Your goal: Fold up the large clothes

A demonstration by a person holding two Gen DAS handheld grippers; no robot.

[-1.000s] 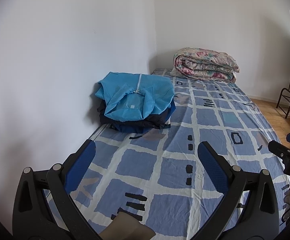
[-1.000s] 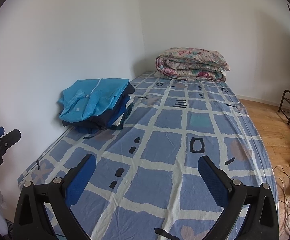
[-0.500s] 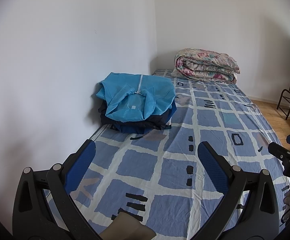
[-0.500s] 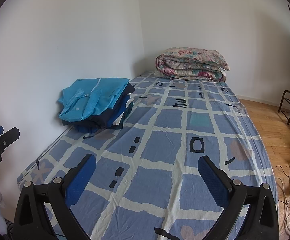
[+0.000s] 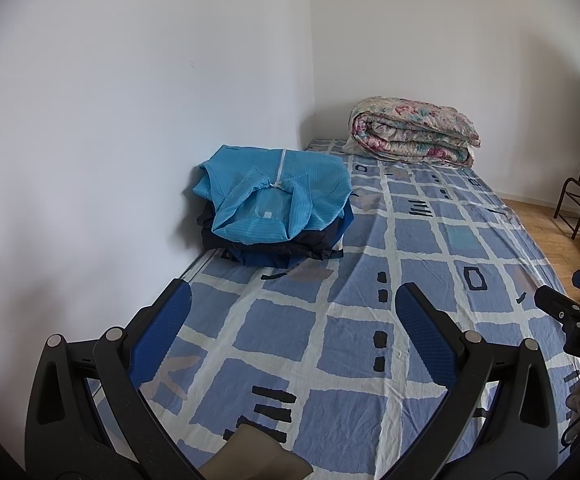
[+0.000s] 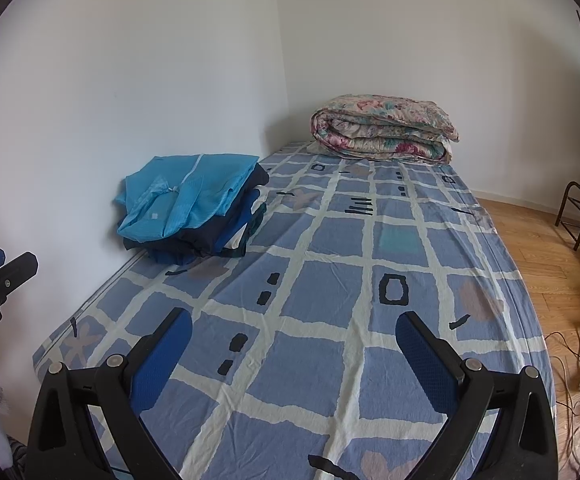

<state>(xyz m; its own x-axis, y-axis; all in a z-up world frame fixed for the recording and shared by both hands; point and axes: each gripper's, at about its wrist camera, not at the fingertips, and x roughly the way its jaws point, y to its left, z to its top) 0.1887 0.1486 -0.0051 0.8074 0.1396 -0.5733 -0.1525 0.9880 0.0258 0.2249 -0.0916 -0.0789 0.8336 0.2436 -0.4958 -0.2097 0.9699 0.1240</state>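
Item, far left: bare white wall (image 5: 130, 120), which the bed (image 5: 430, 264) is pushed against, leaving the checked sheet's middle free as a working surface. Item: stack of folded clothes (image 5: 276, 208), a light blue garment on top of darker ones, set against the wall, apparently so finished pieces stay out of the folding area. Item: left gripper (image 5: 292, 304), held low over the near end of the bed, pointing along its length, fingers spread wide, nothing between them. Item: right gripper (image 6: 294, 320), level with the left and aimed the same way, likewise spread and empty; both appear idle between garments. Item: rolled floral quilt (image 6: 384, 128) at the far end of the bed, well apart from the stack. Item, far right: wooden floor (image 6: 538, 240) with loose cables (image 6: 570, 384).
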